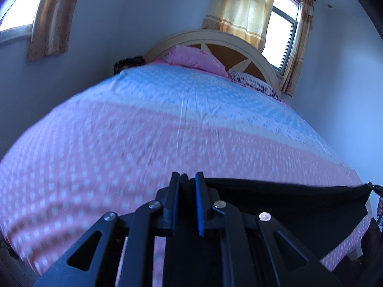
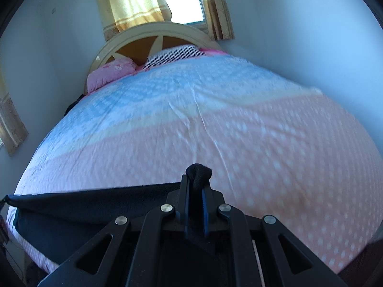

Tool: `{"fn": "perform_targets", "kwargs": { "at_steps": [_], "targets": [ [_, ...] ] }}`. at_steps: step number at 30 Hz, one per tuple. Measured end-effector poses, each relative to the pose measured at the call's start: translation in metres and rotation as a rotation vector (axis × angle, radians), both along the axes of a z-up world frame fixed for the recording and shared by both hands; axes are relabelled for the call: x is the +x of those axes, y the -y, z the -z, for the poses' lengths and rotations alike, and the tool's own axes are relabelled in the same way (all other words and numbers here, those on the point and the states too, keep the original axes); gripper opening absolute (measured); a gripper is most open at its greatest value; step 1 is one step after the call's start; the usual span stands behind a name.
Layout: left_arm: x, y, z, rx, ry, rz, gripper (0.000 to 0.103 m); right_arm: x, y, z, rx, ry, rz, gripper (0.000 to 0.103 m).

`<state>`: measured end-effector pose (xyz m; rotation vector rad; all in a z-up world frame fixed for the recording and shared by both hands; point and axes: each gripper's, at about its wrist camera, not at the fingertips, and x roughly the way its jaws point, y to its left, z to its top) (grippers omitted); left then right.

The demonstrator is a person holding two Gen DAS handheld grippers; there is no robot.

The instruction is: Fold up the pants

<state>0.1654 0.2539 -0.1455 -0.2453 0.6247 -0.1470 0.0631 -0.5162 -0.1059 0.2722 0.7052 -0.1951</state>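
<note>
You are holding the left claw (image 1: pixel 187 179) clenched on one end of the black pants (image 1: pixel 287 197), its two fingers pinched tight on the cloth. From that claw the top edge of the pants is running taut off to its right, with the rest of the fabric hanging down below the claw, above the near edge of the bed (image 1: pixel 143 131). Ahead of the claw the pink and blue dotted sheet is stretching away to a pink pillow (image 1: pixel 196 59), a striped pillow (image 1: pixel 253 81) and the arched headboard (image 1: pixel 215 38), with a curtain (image 1: pixel 244 7) behind. You are gripping with the right claw (image 2: pixel 197 179) too, shut on the other end of the pants (image 2: pixel 95 203), a black tuft poking out past its fingertips. The cloth is stretching away to that claw's left.
</note>
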Motion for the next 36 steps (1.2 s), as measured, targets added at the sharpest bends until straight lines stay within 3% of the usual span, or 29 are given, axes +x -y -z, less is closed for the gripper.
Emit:
{"fn": "perform_targets", "kwargs": {
  "at_steps": [6,8,10,13,15,17,20,21,23,26,30,33,36],
  "targets": [
    [-0.015,-0.002,0.039,-0.023,-0.042,-0.011,0.016,-0.019,-0.003,0.037,-0.006,-0.09,-0.019,0.009],
    [-0.017,-0.004,0.038,-0.04,-0.034,-0.007,0.016,-0.025,-0.001,0.039,0.005,-0.097,-0.009,0.024],
    [-0.018,-0.003,0.036,-0.034,-0.025,0.002,0.016,-0.031,-0.004,0.032,-0.04,-0.098,0.022,0.03],
    [-0.021,0.0,0.034,-0.009,-0.014,0.02,0.017,-0.044,-0.021,0.008,-0.162,-0.057,0.067,0.03],
    [-0.024,-0.002,0.034,-0.002,-0.01,0.023,0.024,-0.05,-0.039,-0.011,-0.23,-0.014,0.05,0.035],
    [-0.028,-0.007,0.033,-0.005,-0.007,0.03,0.025,-0.051,-0.067,-0.028,-0.272,0.035,-0.023,0.047],
    [-0.04,-0.014,0.03,0.014,-0.002,0.034,0.041,-0.047,-0.113,-0.039,-0.328,0.059,-0.147,0.049],
    [-0.044,-0.016,0.03,0.034,-0.003,0.031,0.05,-0.044,-0.123,-0.039,-0.338,0.057,-0.176,0.049],
    [-0.051,-0.021,0.029,0.082,-0.005,0.013,0.058,-0.035,-0.161,-0.034,-0.368,0.04,-0.28,0.049],
    [-0.061,-0.041,0.029,0.128,-0.021,-0.05,0.058,-0.026,-0.209,-0.019,-0.388,0.02,-0.406,0.049],
    [-0.069,-0.068,0.028,0.078,-0.025,-0.14,0.057,-0.019,-0.272,0.007,-0.374,-0.014,-0.578,0.049],
    [-0.067,-0.061,0.023,0.058,-0.007,-0.141,0.057,-0.013,-0.313,0.025,-0.361,-0.032,-0.685,0.049],
    [-0.061,-0.037,0.017,0.052,0.008,-0.083,0.057,-0.009,-0.357,0.04,-0.343,-0.042,-0.784,0.049]
  ]
}}
